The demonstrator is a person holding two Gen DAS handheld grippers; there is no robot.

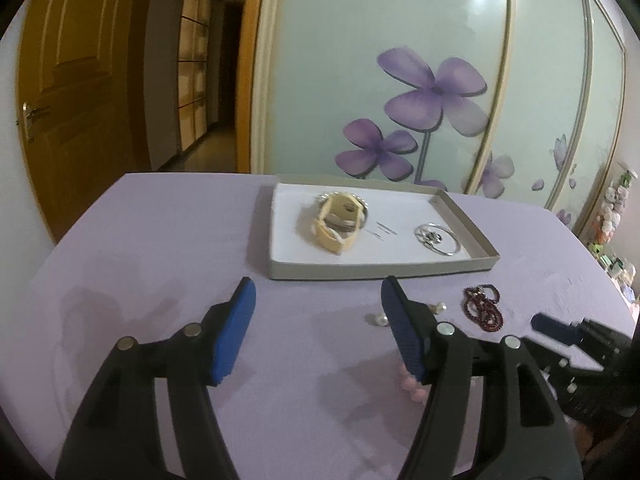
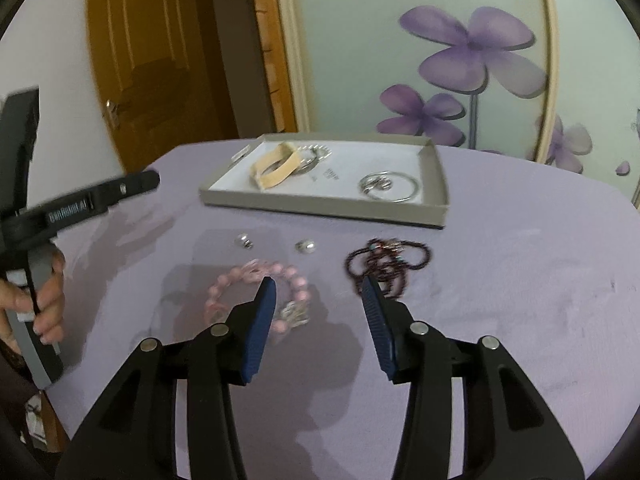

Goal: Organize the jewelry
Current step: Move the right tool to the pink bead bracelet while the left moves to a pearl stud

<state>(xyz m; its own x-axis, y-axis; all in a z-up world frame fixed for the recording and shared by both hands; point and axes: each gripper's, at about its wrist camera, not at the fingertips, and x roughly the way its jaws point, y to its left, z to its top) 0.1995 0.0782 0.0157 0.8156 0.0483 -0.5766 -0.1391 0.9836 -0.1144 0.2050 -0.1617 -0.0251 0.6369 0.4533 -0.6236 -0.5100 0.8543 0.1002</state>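
Pink bracelet [image 2: 260, 296] under open right gripper [image 2: 318, 292], dark beads [image 2: 386, 260] beside, tray [image 2: 320, 206] behind

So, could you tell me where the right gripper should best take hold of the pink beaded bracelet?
Probably the bead strand at the pink beaded bracelet's far arc, from above, one finger inside the loop: it lies flat on the purple cloth, directly before the open right gripper.

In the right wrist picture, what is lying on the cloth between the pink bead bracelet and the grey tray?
In the right wrist view, two small silver earrings lie apart on the purple cloth, between the pink bead bracelet and the tray.
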